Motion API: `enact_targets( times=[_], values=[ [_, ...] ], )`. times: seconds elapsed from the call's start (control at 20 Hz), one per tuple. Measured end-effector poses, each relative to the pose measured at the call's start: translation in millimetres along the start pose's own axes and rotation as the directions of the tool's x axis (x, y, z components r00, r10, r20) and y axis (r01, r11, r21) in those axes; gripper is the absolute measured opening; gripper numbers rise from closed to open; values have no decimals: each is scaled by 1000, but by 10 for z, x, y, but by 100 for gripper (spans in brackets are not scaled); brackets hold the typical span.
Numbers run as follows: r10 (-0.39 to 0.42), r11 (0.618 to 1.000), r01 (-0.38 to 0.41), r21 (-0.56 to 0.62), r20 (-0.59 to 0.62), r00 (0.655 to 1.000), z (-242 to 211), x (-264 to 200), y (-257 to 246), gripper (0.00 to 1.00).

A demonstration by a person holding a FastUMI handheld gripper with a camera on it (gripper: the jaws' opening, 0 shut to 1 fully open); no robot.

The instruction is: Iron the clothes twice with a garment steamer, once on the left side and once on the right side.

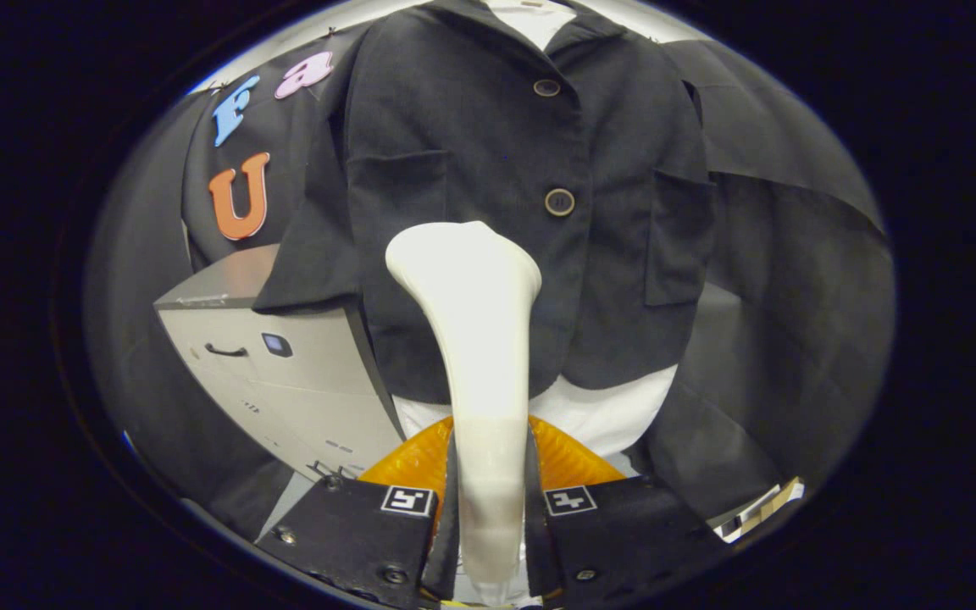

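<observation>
Clamped between both fingers of the tool [488, 517], the steamer [475, 339] is being held upright, its head being pointed straight ahead at the hanging jacket [522, 169], near its buttoned middle.

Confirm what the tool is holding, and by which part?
The tool is shut on the garment steamer, both fingers clamping its handle's lower end; its head points at the dark jacket.

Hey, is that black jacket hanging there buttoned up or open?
Buttoned. The jacket hangs with its front closed over two fastened buttons. The gripper is shut on the steamer, its head just before the cloth.
</observation>
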State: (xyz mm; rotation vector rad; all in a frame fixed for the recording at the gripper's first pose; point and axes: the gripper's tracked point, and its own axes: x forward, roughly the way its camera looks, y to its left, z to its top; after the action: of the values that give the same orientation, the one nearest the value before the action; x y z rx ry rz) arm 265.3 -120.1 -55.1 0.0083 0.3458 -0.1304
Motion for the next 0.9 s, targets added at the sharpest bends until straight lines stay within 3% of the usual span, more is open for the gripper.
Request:
enact_targets(
  times=[0.5,0.9],
  values=[
    [-1,1000,2,24,-48,999,-211,27,34,34],
    [-4,995,3,103,12,1000,-87,-451,-237,34]
  ],
)
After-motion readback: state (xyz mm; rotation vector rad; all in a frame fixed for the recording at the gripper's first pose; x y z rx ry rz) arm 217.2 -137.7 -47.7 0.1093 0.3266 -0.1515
